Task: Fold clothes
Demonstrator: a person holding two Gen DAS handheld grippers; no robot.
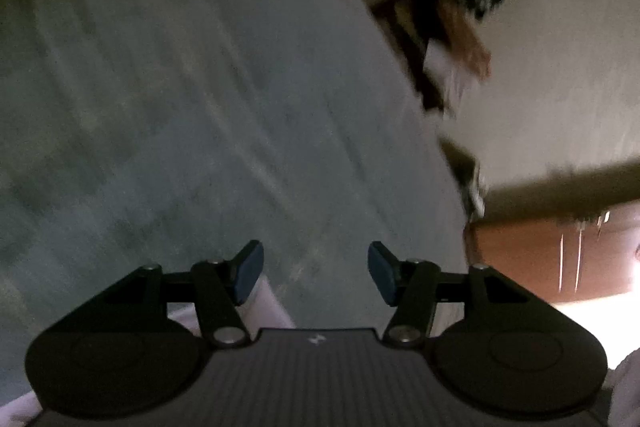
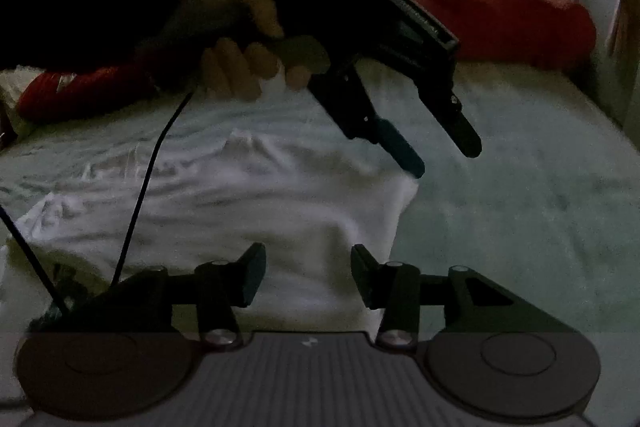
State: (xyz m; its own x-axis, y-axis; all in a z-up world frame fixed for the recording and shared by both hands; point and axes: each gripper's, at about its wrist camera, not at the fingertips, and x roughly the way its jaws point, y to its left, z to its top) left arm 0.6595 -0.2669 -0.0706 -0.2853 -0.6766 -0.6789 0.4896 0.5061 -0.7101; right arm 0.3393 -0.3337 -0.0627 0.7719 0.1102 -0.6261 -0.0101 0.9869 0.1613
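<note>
Two black grippers hang open and empty over a pale green bedsheet (image 2: pixel 520 211): the left gripper (image 2: pixel 444 155), gripped by a hand (image 2: pixel 240 39), tilts down at the crumpled white garment's (image 2: pixel 248 195) corner; the right gripper (image 2: pixel 308 277) hovers above its near edge. Red bolsters (image 2: pixel 500 15) line the bed's far edge.

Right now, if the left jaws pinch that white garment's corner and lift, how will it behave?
Likely floppy: the white garment lies in soft wrinkles on the bed sheet, so it should drape and hang from the corner. Probably light; it looks thin. It may drag over the sheet instead of lifting clean. The left gripper hovers open near its corner.
</note>
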